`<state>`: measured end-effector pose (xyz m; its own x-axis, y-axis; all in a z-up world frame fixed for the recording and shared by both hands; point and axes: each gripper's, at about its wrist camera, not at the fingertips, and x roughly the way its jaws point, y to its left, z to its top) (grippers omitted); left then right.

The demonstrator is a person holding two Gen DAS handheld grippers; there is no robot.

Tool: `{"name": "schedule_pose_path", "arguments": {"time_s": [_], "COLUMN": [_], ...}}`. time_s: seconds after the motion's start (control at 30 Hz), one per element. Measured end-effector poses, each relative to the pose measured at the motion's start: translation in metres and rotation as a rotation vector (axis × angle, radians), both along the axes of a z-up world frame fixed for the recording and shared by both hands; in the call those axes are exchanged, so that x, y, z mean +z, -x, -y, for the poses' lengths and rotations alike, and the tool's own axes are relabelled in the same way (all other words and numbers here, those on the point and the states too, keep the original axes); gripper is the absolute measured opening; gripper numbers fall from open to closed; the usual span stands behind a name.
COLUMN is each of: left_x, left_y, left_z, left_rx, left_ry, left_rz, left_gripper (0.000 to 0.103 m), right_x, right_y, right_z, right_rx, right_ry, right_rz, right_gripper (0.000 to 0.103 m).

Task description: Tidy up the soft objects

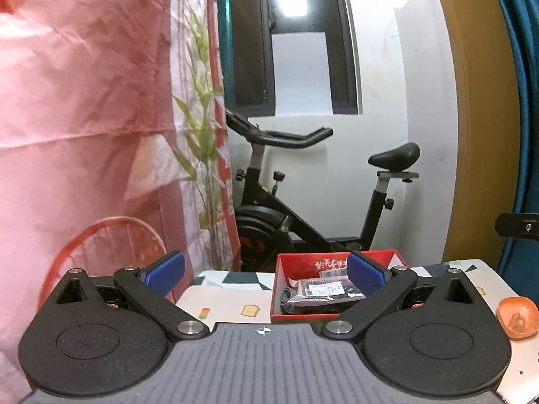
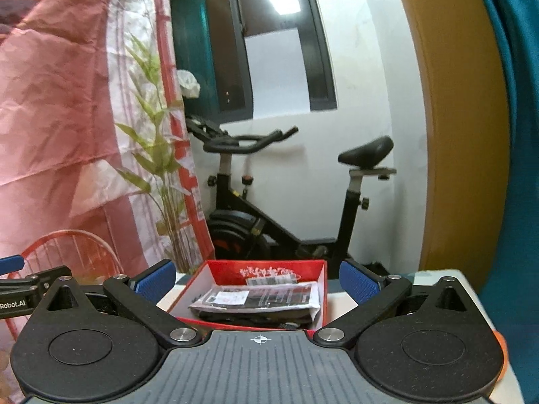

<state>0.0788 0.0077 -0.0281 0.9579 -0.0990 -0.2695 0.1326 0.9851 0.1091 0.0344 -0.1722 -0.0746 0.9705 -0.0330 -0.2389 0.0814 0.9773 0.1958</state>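
Right wrist view shows both tongs (image 2: 257, 282) spread wide and empty above the glossy black plastic-wrapped packet (image 2: 256, 299) inside the red cardboard box (image 2: 321, 299) on the counter (image 2: 340, 299); slick film could slip when pinched.

Just ahead of your right tool, dark plastic-wrapped soft packages (image 2: 257, 303) lie flat, stacked inside the open red box (image 2: 321, 289); white labels face up.
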Motion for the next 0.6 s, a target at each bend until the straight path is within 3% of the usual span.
{"name": "schedule_pose_path", "arguments": {"time_s": [0.27, 0.6], "left_x": [0.013, 0.019], "left_y": [0.046, 0.059], "left_z": [-0.005, -0.002], "left_rx": [0.058, 0.049], "left_ry": [0.019, 0.017], "left_rz": [0.048, 0.065], "left_gripper": [0.103, 0.103], "right_x": [0.009, 0.014], "right_y": [0.044, 0.054], "right_z": [-0.012, -0.014], "right_rx": [-0.005, -0.008], "right_ry": [0.030, 0.037], "right_rz": [0.033, 0.046], "right_gripper": [0.103, 0.103]}}
